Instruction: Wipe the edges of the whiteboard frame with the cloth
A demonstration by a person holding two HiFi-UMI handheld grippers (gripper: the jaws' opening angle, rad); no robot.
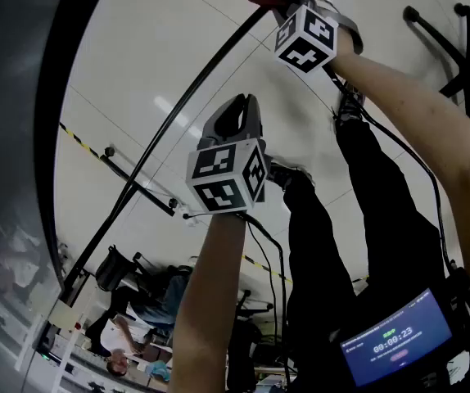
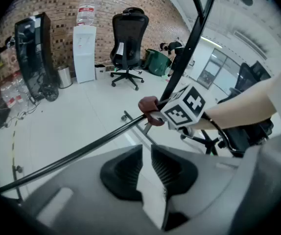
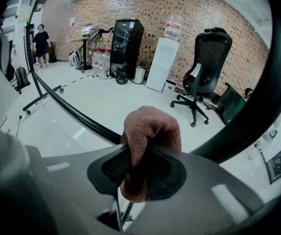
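Fingers (image 3: pixel 112 166) of the right gripper (image 3: pixel 139 156) sit just short of the black whiteboard frame (image 3: pixel 74 114), pinching the reddish-brown cloth (image 3: pixel 151 129). Its bunched end bulges past their tips onto the frame's edge (tail hangs below the pads). Left gripper (image 2: pixel 147 159): jaws slightly apart, empty.

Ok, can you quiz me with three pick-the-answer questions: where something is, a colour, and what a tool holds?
1. Where is the cloth?
A) in the left tool
B) in the right tool
C) in neither

2. What colour is the cloth?
A) reddish-brown
B) blue
C) yellow

3. What does the left tool hold?
A) the cloth
B) a pen
C) nothing

Answers: 1 B, the right tool pinches the cloth; 2 A, the right gripper view shows it; 3 C, only floor shows through the gap.
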